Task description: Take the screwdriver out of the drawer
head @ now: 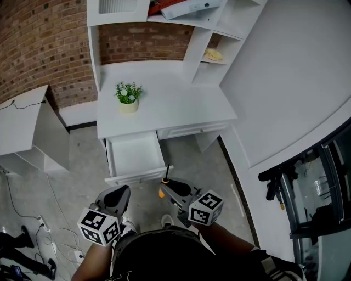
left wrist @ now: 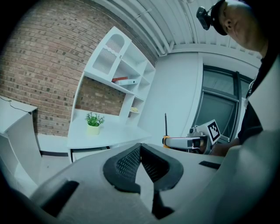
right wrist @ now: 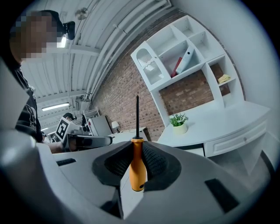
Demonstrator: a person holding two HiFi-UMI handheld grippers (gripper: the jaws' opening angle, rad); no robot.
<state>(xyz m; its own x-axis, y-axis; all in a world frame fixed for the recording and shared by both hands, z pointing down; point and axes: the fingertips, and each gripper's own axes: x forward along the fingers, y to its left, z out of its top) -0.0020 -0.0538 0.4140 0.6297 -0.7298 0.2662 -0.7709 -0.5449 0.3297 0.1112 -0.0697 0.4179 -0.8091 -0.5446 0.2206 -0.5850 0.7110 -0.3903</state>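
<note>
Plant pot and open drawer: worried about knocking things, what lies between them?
Only bare desktop, seen in the head view; the plant pot stands apart from the drawer.

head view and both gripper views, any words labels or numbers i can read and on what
No readable text in any view.
left marker cube, right marker cube: black-and-white square patterns, no letters.
screwdriver: plain orange handle, no print.
white binder on the top shelf: too small to read.

Plant (head: 128,94) sitting on desk (head: 181,104) nr left edge; binder (head: 189,7) lying on shelf (head: 123,21) above; brick wall (head: 38,44) running behind.
</note>
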